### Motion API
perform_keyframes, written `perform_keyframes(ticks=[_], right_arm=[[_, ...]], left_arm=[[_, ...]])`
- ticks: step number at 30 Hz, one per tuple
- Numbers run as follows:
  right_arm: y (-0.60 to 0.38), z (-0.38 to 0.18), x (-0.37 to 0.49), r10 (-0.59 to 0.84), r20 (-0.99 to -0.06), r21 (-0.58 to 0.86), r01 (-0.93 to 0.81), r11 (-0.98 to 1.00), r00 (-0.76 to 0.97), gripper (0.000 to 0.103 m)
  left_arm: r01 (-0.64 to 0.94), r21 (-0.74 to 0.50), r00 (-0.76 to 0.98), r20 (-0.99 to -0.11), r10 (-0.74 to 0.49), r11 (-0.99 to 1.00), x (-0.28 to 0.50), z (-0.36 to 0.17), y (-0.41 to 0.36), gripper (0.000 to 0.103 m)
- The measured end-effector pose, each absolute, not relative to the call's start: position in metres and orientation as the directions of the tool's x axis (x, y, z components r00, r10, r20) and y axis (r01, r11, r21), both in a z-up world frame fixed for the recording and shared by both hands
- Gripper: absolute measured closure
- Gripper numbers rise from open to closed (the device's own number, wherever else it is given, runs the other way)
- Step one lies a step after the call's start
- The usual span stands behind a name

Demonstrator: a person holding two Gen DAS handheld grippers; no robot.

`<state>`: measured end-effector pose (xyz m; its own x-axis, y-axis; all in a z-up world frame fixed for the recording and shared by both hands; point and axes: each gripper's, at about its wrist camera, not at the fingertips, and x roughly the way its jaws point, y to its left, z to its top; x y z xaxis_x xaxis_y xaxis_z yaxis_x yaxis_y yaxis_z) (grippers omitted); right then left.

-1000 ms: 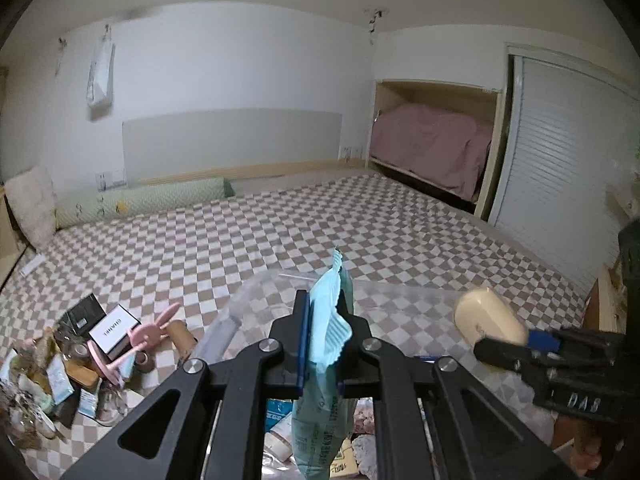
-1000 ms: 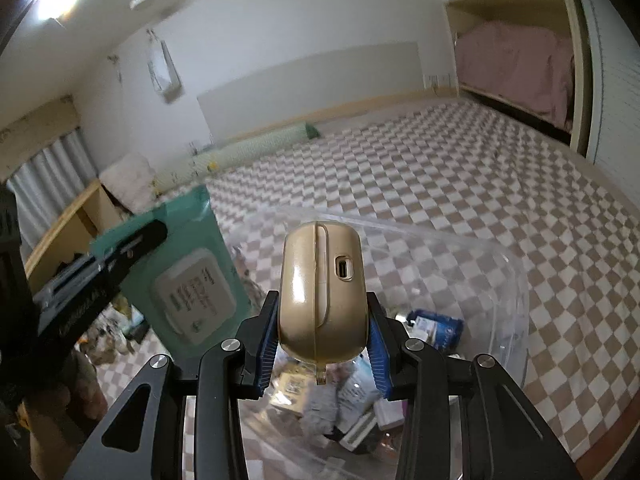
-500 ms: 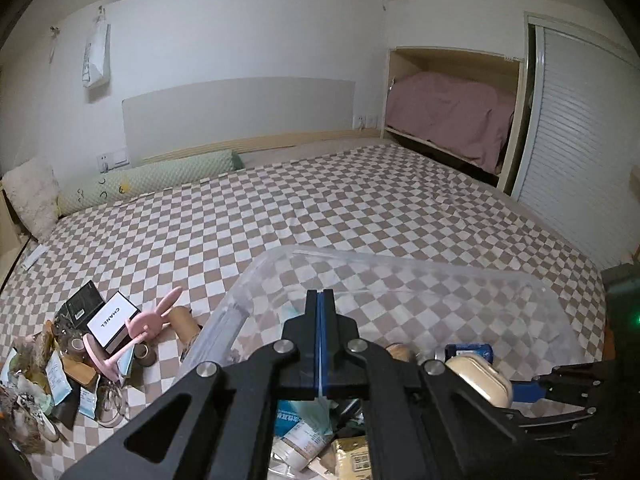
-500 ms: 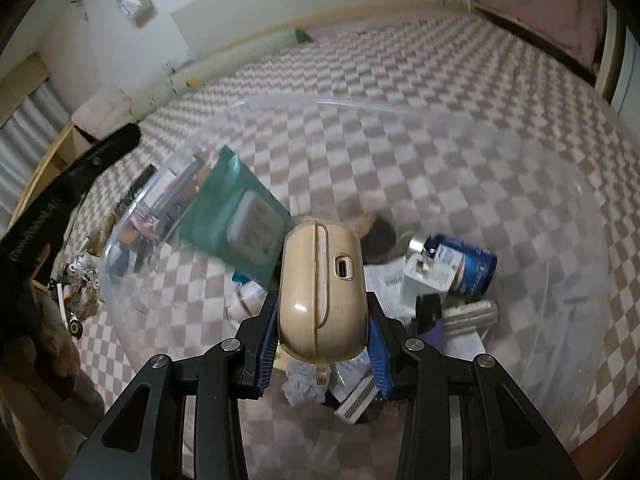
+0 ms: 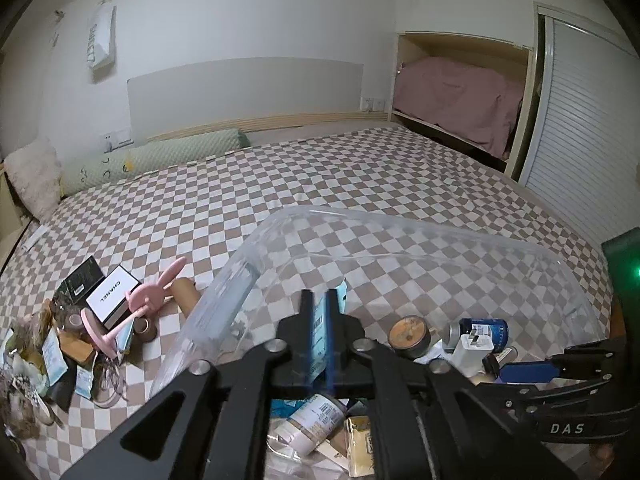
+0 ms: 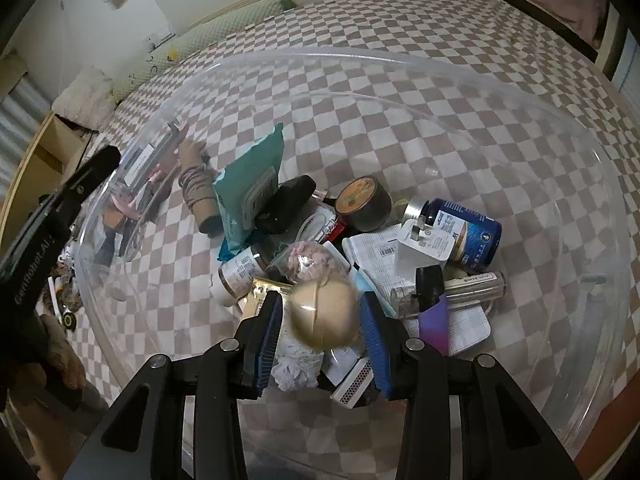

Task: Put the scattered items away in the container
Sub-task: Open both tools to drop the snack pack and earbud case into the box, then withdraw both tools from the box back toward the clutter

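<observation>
Right claw (image 6: 320,336) spread over clear tub (image 6: 560,128); left claw (image 5: 318,344) slightly parted.
Blurred beige case (image 6: 323,314) between right fingers, touching neither.

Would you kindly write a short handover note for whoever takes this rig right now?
Left gripper: empty, fingers barely apart, by the container.
Right gripper: open over it; beige case loose between the fingers, blurred.
Done: wipes pack and other items lie inside.
To do: the pile on the bed, with white box and pink rabbit stand.
</observation>
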<state>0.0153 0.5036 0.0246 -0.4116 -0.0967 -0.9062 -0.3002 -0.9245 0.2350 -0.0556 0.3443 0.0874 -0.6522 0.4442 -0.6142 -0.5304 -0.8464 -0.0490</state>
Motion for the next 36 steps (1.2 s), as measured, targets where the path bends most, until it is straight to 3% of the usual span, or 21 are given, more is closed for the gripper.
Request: perform_keyframes(ticks=[1, 2, 3, 5, 7, 8, 9, 23, 24, 25, 26, 32, 34, 36], right_arm=[[0.504, 0.026, 0.016, -0.097, -0.904, 0.236, -0.299, -0.925, -0.416, 0.063], [0.503, 0.027, 0.015, -0.095, -0.904, 0.235, -0.298, -0.925, -0.418, 0.063], [0.503, 0.027, 0.015, -0.093, -0.903, 0.233, -0.297, -0.926, -0.419, 0.063], [0.502, 0.028, 0.015, -0.087, -0.903, 0.227, -0.295, -0.928, -0.421, 0.063], [0.501, 0.028, 0.016, -0.083, -0.904, 0.221, -0.293, -0.930, -0.420, 0.063], [0.501, 0.028, 0.017, -0.081, -0.904, 0.220, -0.293, -0.930, -0.420, 0.063], [0.500, 0.028, 0.018, -0.080, -0.904, 0.219, -0.294, -0.931, -0.419, 0.063], [0.492, 0.046, 0.035, -0.053, -0.880, 0.206, -0.278, -0.938, -0.472, 0.061], [0.491, 0.047, 0.037, -0.045, -0.878, 0.200, -0.280, -0.939, -0.477, 0.048], [0.489, 0.049, 0.039, -0.028, -0.874, 0.187, -0.281, -0.941, -0.485, 0.028], [0.487, 0.051, 0.041, -0.013, -0.869, 0.173, -0.279, -0.945, -0.494, 0.021], [0.478, 0.059, 0.053, 0.080, -0.840, 0.094, -0.289, -0.953, -0.537, 0.016], [0.477, 0.062, 0.058, 0.120, -0.815, 0.076, -0.310, -0.948, -0.566, 0.000], [0.477, 0.065, 0.063, 0.140, -0.790, 0.072, -0.317, -0.946, -0.596, 0.000]], left_arm=[[-0.528, -0.050, -0.654, -0.613, 0.443, -0.848, -0.055, 0.088, 0.343, 0.060], [-0.526, -0.050, -0.658, -0.608, 0.444, -0.849, -0.054, 0.089, 0.342, 0.037], [-0.524, -0.051, -0.662, -0.604, 0.444, -0.850, -0.052, 0.089, 0.341, 0.032], [-0.528, -0.050, -0.664, -0.599, 0.448, -0.848, -0.050, 0.092, 0.339, 0.031], [-0.531, -0.050, -0.660, -0.602, 0.450, -0.846, -0.049, 0.092, 0.337, 0.019], [-0.533, -0.046, -0.661, -0.601, 0.449, -0.845, -0.048, 0.093, 0.336, 0.006], [-0.534, -0.042, -0.662, -0.600, 0.449, -0.844, -0.047, 0.093, 0.336, 0.000], [-0.541, -0.025, -0.661, -0.605, 0.443, -0.841, -0.035, 0.092, 0.319, 0.000], [-0.541, -0.027, -0.660, -0.606, 0.444, -0.841, -0.034, 0.092, 0.317, 0.000], [-0.541, -0.030, -0.659, -0.606, 0.446, -0.840, -0.033, 0.093, 0.316, 0.000], [-0.542, -0.030, -0.659, -0.606, 0.447, -0.840, -0.032, 0.094, 0.315, 0.000], [-0.544, -0.026, -0.662, -0.601, 0.448, -0.839, -0.024, 0.099, 0.306, 0.000], [-0.541, -0.027, -0.663, -0.600, 0.447, -0.840, -0.022, 0.101, 0.302, 0.000], [-0.536, -0.029, -0.666, -0.600, 0.443, -0.844, -0.021, 0.101, 0.297, 0.000]])
